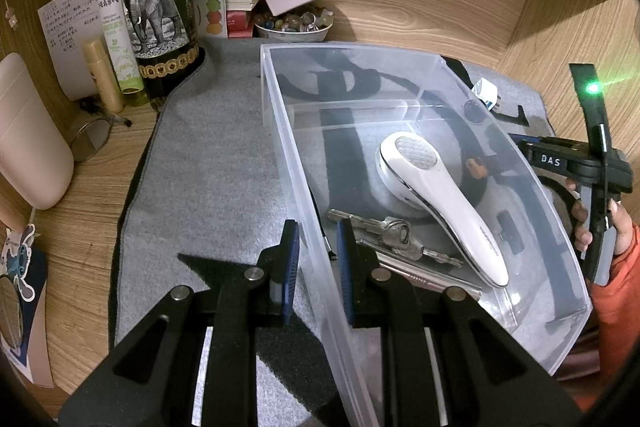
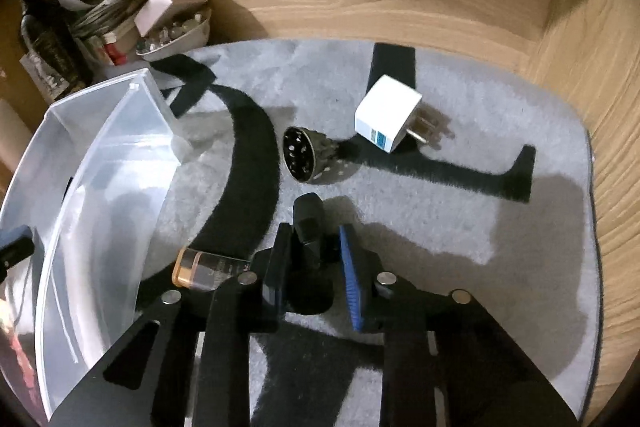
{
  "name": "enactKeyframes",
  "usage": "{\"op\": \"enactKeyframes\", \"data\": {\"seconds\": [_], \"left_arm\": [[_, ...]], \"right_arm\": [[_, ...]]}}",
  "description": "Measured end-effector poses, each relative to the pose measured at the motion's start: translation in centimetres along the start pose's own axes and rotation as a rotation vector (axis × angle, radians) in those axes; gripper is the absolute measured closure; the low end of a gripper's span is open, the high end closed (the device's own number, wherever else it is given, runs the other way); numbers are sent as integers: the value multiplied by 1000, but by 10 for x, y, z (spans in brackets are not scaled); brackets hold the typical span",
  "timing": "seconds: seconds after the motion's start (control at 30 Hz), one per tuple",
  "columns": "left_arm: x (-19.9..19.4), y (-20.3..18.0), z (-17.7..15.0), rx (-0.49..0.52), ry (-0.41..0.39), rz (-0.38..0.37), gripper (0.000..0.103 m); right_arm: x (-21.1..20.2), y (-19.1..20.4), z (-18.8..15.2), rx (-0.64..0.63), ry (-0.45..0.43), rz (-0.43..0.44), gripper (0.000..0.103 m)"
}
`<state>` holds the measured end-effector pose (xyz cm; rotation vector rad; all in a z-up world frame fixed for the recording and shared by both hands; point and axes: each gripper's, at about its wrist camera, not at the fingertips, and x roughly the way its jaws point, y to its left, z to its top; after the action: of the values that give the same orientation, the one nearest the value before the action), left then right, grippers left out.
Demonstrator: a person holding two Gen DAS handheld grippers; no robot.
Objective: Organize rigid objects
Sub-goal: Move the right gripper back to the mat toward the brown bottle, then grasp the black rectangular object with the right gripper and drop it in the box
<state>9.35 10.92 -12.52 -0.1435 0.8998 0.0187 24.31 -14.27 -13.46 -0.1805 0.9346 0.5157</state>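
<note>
Left wrist view: the left gripper straddles the near wall of the clear bin, jaws spread and not yet pressed on it. Inside lie a white lint shaver and keys.

Right wrist view: the right gripper, jaws spread, brackets a small black object on the grey mat; lighter, round metal part and white plug wait outside. Centre the object before closing, steadying the bin.
</note>
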Motion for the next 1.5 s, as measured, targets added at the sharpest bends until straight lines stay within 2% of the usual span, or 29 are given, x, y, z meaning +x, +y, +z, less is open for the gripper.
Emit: {"op": "enactKeyframes", "data": {"seconds": [0.47,0.93,1.23,1.37,1.5], "left_arm": [[1,1,-1,2,0,0,86],[1,1,-1,2,0,1,85],[1,2,-1,2,2,4,86],[1,2,-1,1,2,7,85],[1,3,-1,-4,1,6,86]], "right_arm": [[-46,27,4,-80,-124,-1,82],[-91,73,7,-175,-228,86,82],[-91,105,3,-256,-219,157,82],[-85,124,-1,-305,-186,212,82],[-75,141,-5,-357,-152,229,82]]}}
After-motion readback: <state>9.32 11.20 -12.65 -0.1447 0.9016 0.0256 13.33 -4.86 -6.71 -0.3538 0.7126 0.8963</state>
